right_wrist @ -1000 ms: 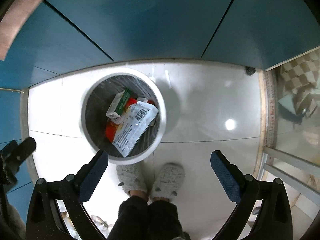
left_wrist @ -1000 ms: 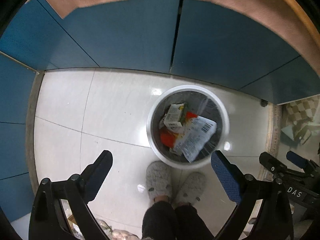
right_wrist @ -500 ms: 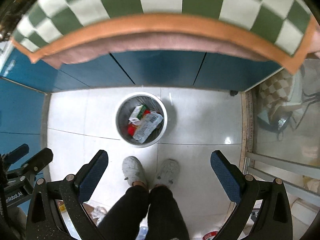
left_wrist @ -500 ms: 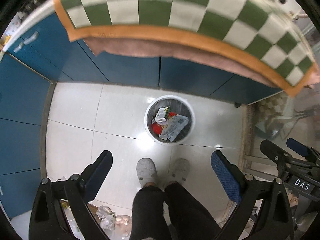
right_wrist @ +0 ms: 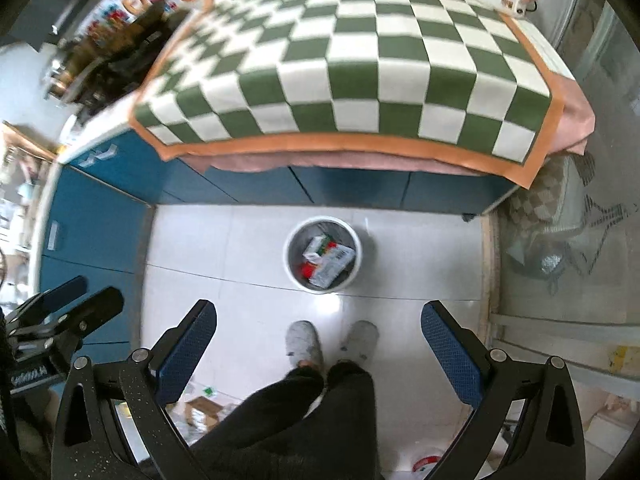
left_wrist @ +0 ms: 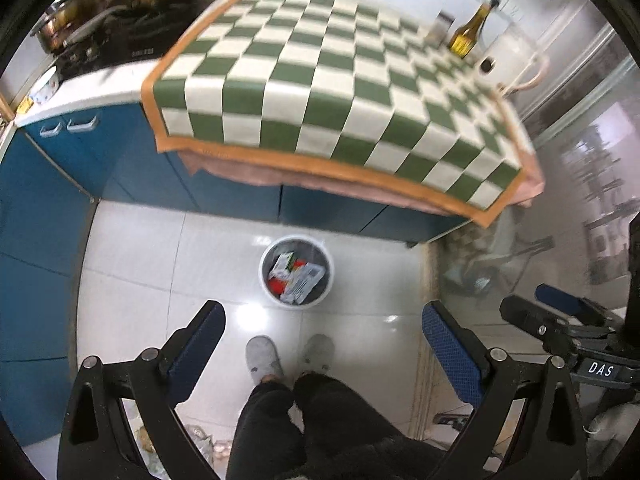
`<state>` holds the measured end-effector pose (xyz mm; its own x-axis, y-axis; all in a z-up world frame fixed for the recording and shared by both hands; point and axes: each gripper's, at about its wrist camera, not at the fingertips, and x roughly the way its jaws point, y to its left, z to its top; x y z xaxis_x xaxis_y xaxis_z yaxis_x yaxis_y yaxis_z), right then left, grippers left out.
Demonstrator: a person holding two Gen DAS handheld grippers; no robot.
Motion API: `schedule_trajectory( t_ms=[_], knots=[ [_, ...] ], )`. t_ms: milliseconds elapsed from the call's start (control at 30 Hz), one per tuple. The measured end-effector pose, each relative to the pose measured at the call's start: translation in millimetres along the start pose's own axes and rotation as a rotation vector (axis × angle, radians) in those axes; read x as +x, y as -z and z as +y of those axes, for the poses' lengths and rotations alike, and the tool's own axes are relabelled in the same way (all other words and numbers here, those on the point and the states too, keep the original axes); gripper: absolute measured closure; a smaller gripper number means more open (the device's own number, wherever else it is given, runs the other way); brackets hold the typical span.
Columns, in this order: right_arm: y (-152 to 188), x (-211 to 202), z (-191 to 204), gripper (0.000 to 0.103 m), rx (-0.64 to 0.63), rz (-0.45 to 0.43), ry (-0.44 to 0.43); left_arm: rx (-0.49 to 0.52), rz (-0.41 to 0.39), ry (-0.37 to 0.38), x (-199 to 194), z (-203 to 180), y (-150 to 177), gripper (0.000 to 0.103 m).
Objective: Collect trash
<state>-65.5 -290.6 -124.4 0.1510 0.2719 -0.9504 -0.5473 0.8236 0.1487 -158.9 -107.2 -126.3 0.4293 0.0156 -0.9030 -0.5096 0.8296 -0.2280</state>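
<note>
White bin: your trash bin (left_wrist: 296, 271) (right_wrist: 322, 255) stands on the pale tiled floor (left_wrist: 132, 264) just in front of the blue cabinets (left_wrist: 72, 168), directly ahead of your slippers (left_wrist: 262, 357).
Bin contents: a carton (left_wrist: 282, 266) and a white barcoded wrapper (left_wrist: 305, 282) lie over something red.
Left tongs: your left tongs (left_wrist: 320, 334) are spread wide and carry nothing, held high over the floor.
Right tongs: your right tongs (right_wrist: 318, 334) are likewise spread apart, with nothing between the blue pads.
Tabletop: a green-and-white checked cloth (left_wrist: 320, 80) covers it; a dark bottle (left_wrist: 468, 32) stands near its far right corner.
</note>
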Motion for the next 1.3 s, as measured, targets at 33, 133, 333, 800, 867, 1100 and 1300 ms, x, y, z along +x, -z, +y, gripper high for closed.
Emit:
schedule_trajectory(
  t_ms=[33,133,333,800,867,1100,1300],
  knots=[
    [-0.7,-12.8,4.3,0.0,-0.003,-0.007,-0.015,0.0,-0.007,0.019,-9.6,-0.1,-1.0,0.002],
    [-1.3,-42.8,14.4,0.0,-0.005,-0.018,-0.071,-0.002,-0.022,0.082,-33.3,0.1,-4.5,0.002],
    [2.4,-91.4,29.2,0.0,-0.002,-0.028,-0.163,0.002,-0.024,0.22,-79.0,-6.1,-0.8,0.002],
    [28.5,-138.7,50.1,0.0,-0.026,-0.024,-0.195,0.037,-0.051,0.249,-117.5,-13.1,17.2,0.0],
    [30.4,-139.7,50.4,0.0,-0.026,-0.021,-0.197,0.036,-0.056,0.25,-121.7,-11.0,17.3,0.0],
    [32.5,-140.1,50.0,0.0,-0.025,-0.023,-0.197,0.031,-0.057,0.25,-124.5,-7.2,16.2,0.0],
    [32.1,-140.6,51.2,0.0,-0.024,-0.016,-0.199,0.035,-0.052,0.238,-122.9,-6.0,16.4,0.0]
  ],
)
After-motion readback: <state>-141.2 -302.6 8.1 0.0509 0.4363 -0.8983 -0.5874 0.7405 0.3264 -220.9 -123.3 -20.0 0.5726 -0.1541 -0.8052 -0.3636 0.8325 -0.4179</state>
